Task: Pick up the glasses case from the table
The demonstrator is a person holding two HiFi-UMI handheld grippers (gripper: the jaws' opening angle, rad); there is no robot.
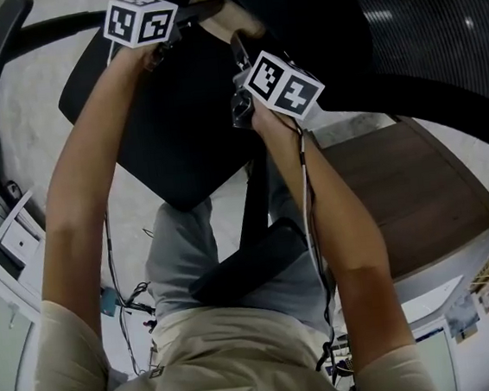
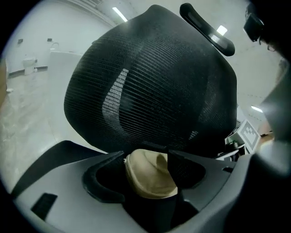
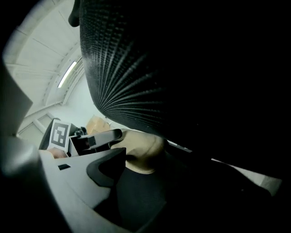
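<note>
The beige glasses case [image 2: 150, 175] lies on the black seat of an office chair [image 1: 177, 128], not on the table. My left gripper [image 2: 145, 159] is open, with the case between its jaw tips and partly behind the right one. My right gripper [image 3: 152, 161] comes from the other side and is open. The case [image 3: 143, 154] sits just past its left jaw; its right jaw is lost in the dark. In the head view both marker cubes [image 1: 139, 21] [image 1: 283, 84] hang close together over the seat, and a tan strip between them [image 1: 224, 17] looks like the case.
The chair's black mesh backrest [image 2: 154, 82] rises right behind the case and fills both gripper views. A wooden table [image 1: 400, 191] stands to the right of the person, and a white unit [image 1: 11, 249] sits on the floor at the left. Cables hang by the person's legs.
</note>
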